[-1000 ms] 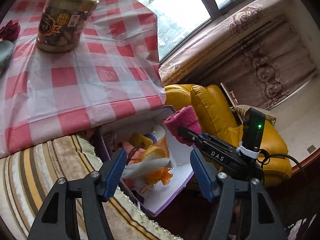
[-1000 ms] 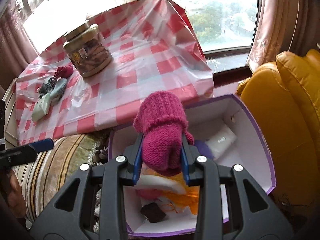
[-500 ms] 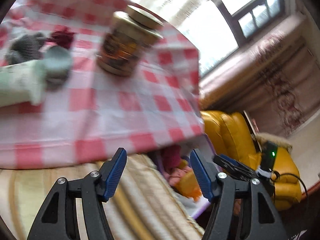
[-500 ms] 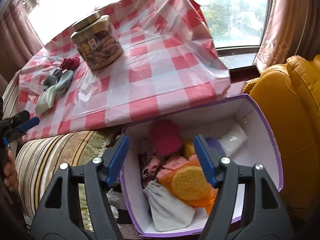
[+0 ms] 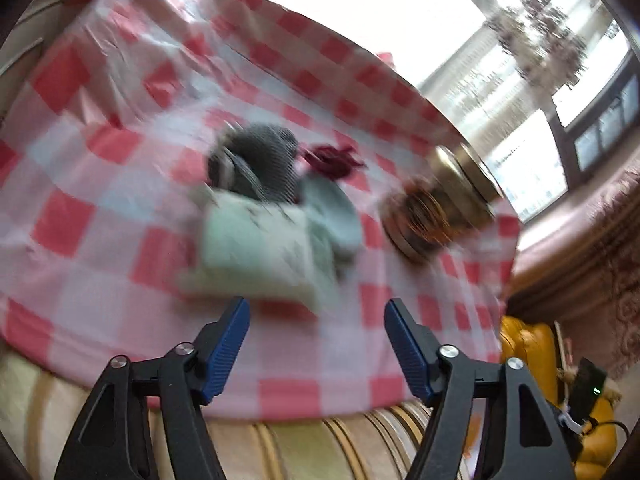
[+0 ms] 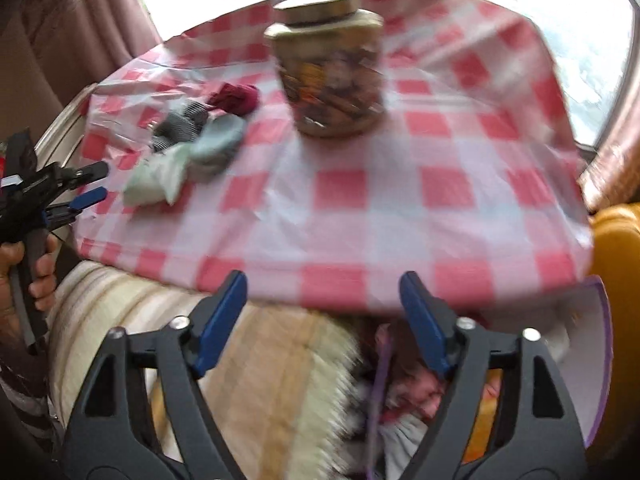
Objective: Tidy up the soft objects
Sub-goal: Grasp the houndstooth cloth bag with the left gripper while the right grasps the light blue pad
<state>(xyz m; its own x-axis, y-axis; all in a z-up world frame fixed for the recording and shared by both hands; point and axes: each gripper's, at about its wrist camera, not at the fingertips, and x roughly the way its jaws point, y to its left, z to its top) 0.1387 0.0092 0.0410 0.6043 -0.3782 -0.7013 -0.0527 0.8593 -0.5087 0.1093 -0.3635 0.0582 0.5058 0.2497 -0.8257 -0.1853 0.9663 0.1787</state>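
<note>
Both grippers are empty and widening: the left gripper point(image 5: 316, 344) is spread and aimed at the 4 soft things bunched on the far left of the checked tablecloth point(image 5: 120, 240), probably lining up the next pick, while the right gripper point(image 6: 322, 320) opens over the near table edge. The left view shows the pale green cloth point(image 5: 256, 252) nearest, with a grey sock point(image 5: 260, 164), a blue-grey sock point(image 5: 332, 216) and a dark red piece point(image 5: 332, 158) beyond, left of the jar point(image 5: 436, 208). Only the right view shows the purple-edged box point(image 6: 592, 368) below the table, already holding soft items, and the hand point(image 6: 24, 276) gripping the left tool.
</note>
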